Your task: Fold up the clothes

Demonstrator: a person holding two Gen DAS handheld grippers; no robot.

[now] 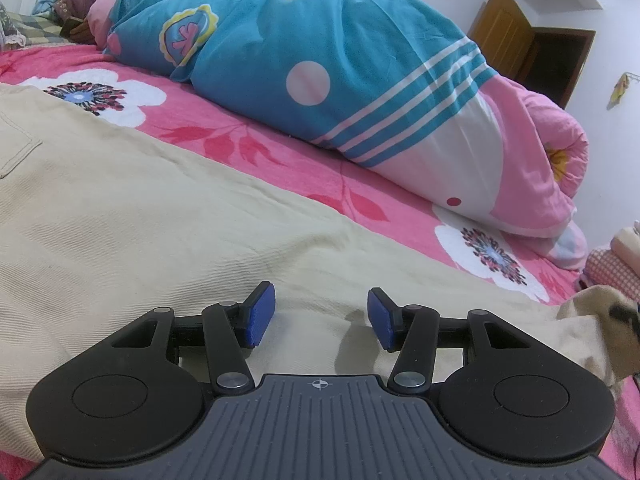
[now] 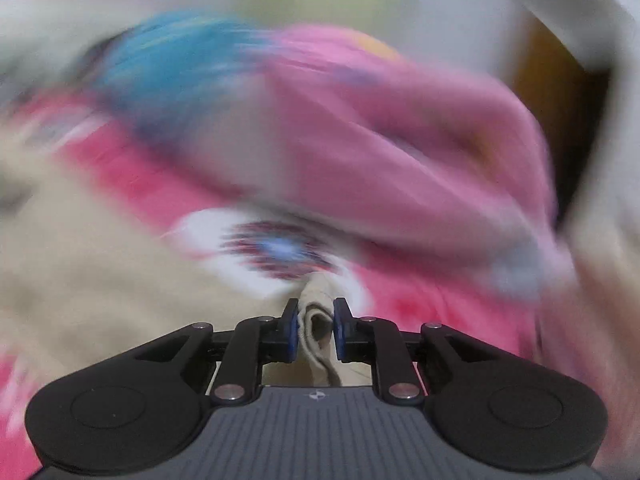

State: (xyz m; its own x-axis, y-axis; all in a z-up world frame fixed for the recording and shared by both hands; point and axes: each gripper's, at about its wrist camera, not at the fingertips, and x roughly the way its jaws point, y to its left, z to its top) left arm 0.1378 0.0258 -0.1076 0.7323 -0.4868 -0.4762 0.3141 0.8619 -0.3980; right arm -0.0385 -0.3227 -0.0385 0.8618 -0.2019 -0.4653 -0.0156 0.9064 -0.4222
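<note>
A beige garment lies spread across the bed's pink flowered sheet, filling the left wrist view from 9 o'clock to 5 o'clock. The left gripper hovers just over it, released, its blue pads set wide apart with only cloth beneath. A rolled blue and pink quilt lies at 12 o'clock. The right wrist view is heavily blurred, yet the right gripper seems clenched on a bunched fold of the beige garment.

Each hand-held gripper: black linkage arms, silver pivot screws, blue pads, ribbed grey base, crosshair mark.
</note>
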